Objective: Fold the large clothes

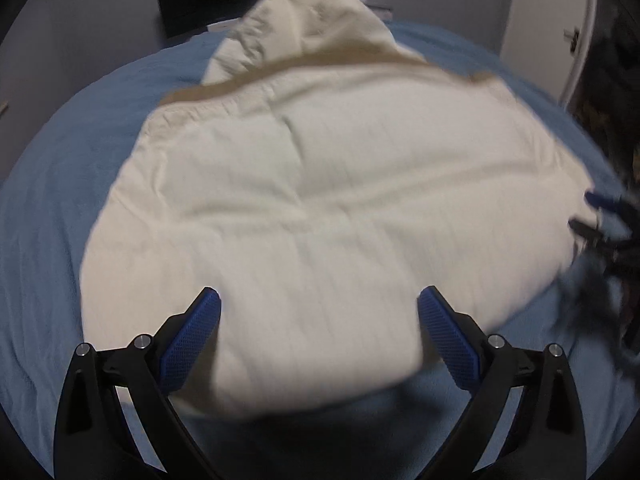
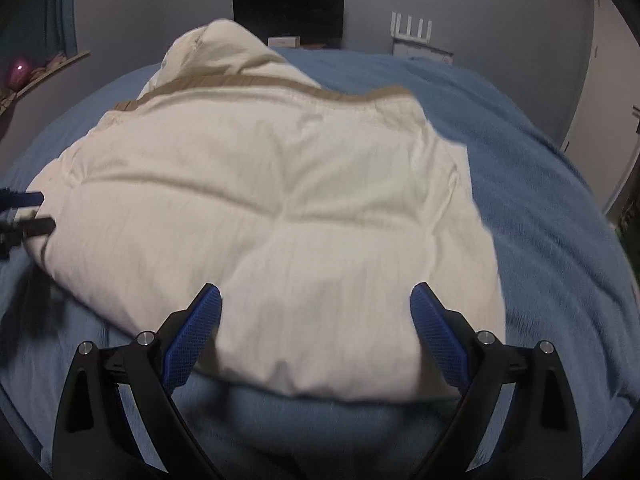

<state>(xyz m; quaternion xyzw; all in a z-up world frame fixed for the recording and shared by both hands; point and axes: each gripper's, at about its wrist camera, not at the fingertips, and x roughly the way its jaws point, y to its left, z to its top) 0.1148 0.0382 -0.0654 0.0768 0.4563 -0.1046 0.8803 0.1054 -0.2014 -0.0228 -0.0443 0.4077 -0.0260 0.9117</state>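
Right now a cream quilted jacket (image 1: 320, 208) lies spread flat on a blue bedspread (image 1: 60, 208), its tan-trimmed edge (image 1: 208, 90) at the far side and a bunched part, perhaps the hood (image 1: 316, 24), piled up beyond that. Over the jacket's near edge the left gripper (image 1: 319, 300) has its blue fingers (image 1: 192, 340) wide apart with nothing between them, and the right gripper (image 2: 316, 296) is spread open and unloaded in the same way. Each gripper shows blurred at the edge of the other's view, beside the jacket's side, and a dark screen (image 2: 288, 6) stands against the grey wall (image 2: 160, 8) beyond the bed.
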